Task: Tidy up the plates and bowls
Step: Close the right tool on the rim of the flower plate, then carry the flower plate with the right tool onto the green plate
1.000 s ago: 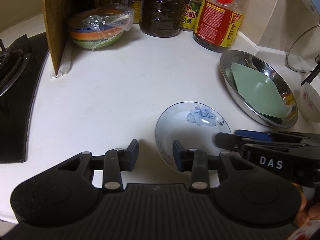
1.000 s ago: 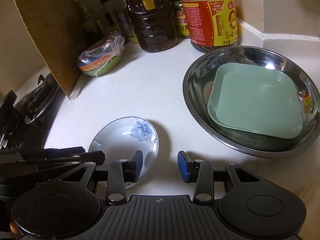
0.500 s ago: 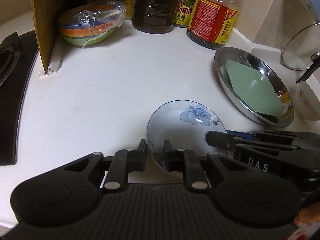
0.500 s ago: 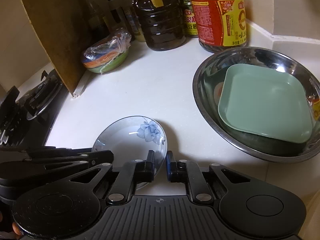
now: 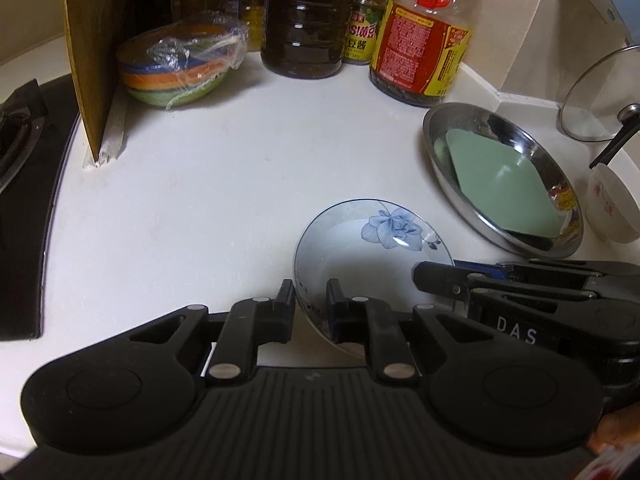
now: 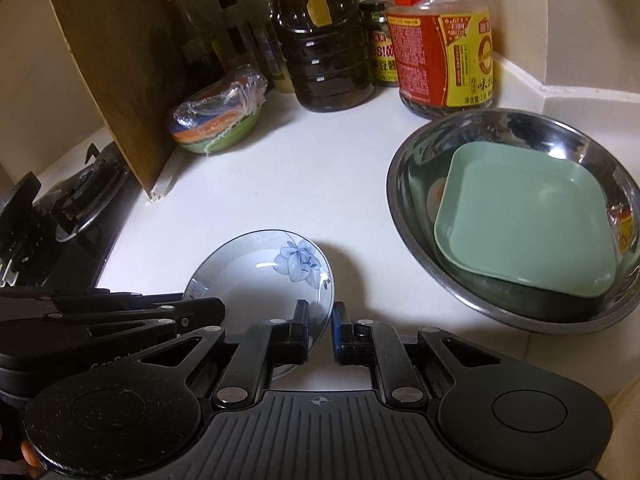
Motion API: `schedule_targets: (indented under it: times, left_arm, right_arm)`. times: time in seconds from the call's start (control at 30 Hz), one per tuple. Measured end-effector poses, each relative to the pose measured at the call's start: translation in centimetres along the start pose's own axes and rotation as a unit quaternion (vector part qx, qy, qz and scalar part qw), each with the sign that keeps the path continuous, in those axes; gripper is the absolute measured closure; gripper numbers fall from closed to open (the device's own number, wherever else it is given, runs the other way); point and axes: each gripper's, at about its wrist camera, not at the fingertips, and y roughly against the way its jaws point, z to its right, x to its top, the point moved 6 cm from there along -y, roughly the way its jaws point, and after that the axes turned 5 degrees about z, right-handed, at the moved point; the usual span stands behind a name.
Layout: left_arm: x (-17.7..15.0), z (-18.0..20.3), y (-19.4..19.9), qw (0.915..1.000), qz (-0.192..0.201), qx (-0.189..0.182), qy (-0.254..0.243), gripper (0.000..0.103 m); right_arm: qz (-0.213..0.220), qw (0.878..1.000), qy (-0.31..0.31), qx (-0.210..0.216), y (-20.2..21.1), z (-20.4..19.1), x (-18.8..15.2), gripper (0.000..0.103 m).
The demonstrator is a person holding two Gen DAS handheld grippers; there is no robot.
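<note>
A small white dish with a blue flower (image 5: 372, 240) (image 6: 260, 276) is between both grippers, over the white counter. My left gripper (image 5: 311, 294) is shut on the dish's near left rim. My right gripper (image 6: 320, 316) is shut on its near right rim. A green square plate (image 5: 500, 192) (image 6: 524, 220) lies inside a steel basin (image 5: 444, 136) (image 6: 404, 176) at the right. A wrapped stack of colourful bowls (image 5: 180, 66) (image 6: 218, 120) stands at the back left.
A wooden board (image 5: 94, 40) stands upright beside a black stove (image 5: 24, 200) at the left. Sauce and oil bottles (image 5: 420, 32) line the back wall. A small floral bowl (image 5: 612, 208) and a glass lid (image 5: 592, 96) are at the far right.
Both grippers have closed from open onto the dish's rim, one on each side. The dish now looks tilted and slightly raised.
</note>
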Motion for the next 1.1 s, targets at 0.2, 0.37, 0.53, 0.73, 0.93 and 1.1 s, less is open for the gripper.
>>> schedule_targets:
  times: [0.2, 0.37, 0.53, 0.73, 0.93, 1.1]
  left_arm:
    - [1.0, 0.9, 0.6, 0.9999, 0.012, -0.006, -0.009, 0.089]
    - [2.2, 1.9, 1.0, 0.9993, 0.025, -0.018, -0.024, 0.089]
    - [3.2, 3.8, 0.8, 0.9979, 0.033, -0.036, -0.042, 0.089]
    - [4.2, 6.6, 0.0, 0.9944, 0.039, -0.066, -0.072, 0.089]
    - [5.1, 10.2, -1.5, 0.9888, 0.036, -0.099, -0.105, 0.089]
    - [5.6, 12.8, -3.0, 0.9841, 0.03, -0.121, -0.126, 0.089]
  right_arm:
    - [0.014, 1.0, -0.001, -0.002, 1.0, 0.3, 0.7, 0.092]
    - [0.03, 0.999, -0.005, -0.011, 2.2, 1.0, 1.7, 0.092]
    - [0.044, 0.998, -0.017, -0.029, 3.3, 2.2, 2.4, 0.092]
    - [0.062, 0.996, -0.039, -0.06, 4.9, 4.5, 3.0, 0.092]
    - [0.074, 0.99, -0.068, -0.098, 6.1, 7.6, 3.4, 0.092]
    - [0.078, 0.985, -0.089, -0.123, 7.0, 10.3, 3.6, 0.092]
